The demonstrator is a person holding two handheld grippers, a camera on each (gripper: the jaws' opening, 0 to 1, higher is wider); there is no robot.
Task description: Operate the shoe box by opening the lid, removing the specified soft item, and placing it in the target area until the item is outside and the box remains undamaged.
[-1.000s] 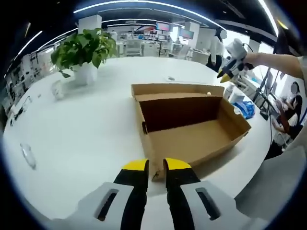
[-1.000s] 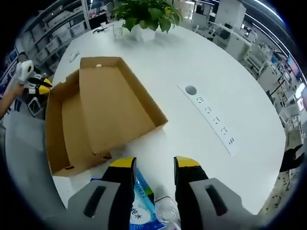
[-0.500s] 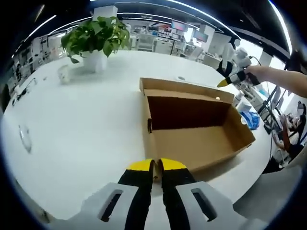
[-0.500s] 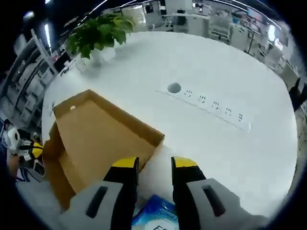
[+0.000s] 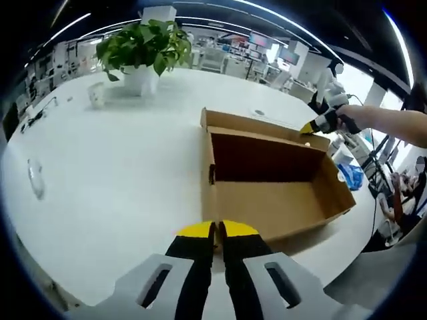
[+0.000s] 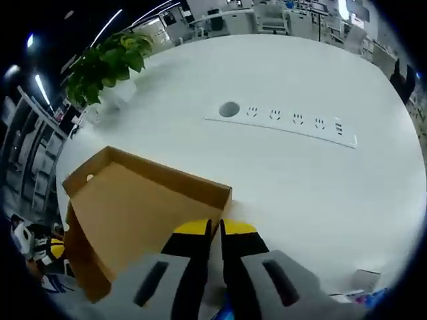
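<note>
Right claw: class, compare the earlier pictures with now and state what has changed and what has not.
The right claw moved to the rim of the lid and its jaws went from open to shut; whether they pinch cardboard is unclear. The left claw closed fully on the near wall of the shoe box. The box stays open and empty.

Right tongs [image 6: 214, 230] now pressed together after standing apart, left tongs [image 5: 215, 233] closed since a second ago

Left gripper [image 5: 215, 230]: grey slotted body, black jaws, yellow tips.
</note>
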